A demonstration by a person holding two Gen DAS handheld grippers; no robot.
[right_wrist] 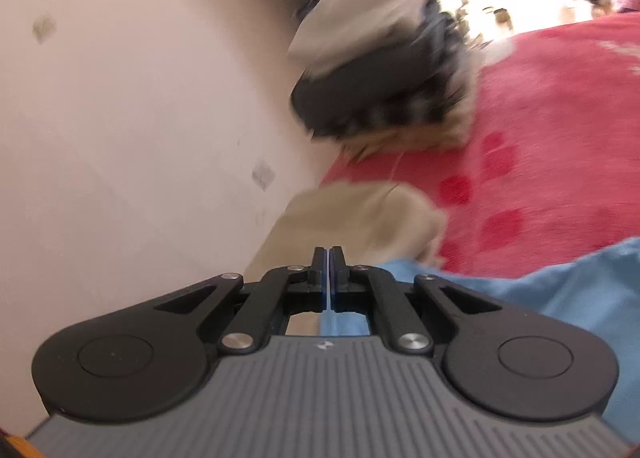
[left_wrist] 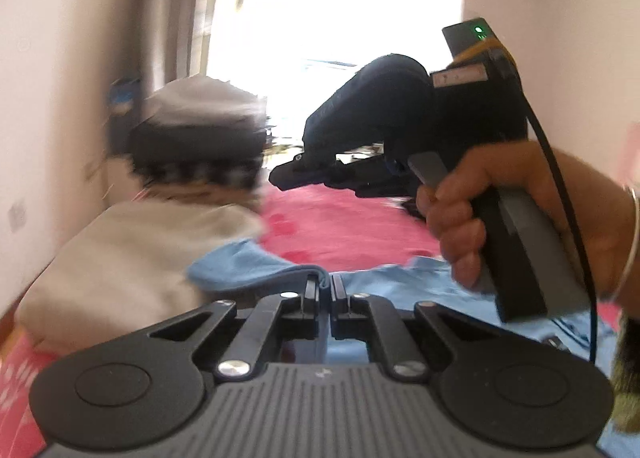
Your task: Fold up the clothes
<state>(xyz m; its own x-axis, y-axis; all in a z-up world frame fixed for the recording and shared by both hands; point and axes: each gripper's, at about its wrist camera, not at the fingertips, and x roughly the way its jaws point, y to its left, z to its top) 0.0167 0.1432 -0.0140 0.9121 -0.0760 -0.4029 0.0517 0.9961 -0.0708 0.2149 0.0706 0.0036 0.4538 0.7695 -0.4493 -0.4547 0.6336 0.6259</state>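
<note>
Grasp step under way: left gripper (left_wrist: pixel 325 285) clenched on blue garment (left_wrist: pixel 256 264) edge at its tips; right gripper (right_wrist: pixel 329 258) clamped tight, blue cloth just beneath, grip unclear. Next, edge to be carried over.

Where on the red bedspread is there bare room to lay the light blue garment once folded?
The red bedspread lies bare between the stacked clothes, the beige garment and the light blue garment. The wall side is crowded: the stack and the beige garment fill it. In the left wrist view the right gripper hangs over that red patch.
</note>
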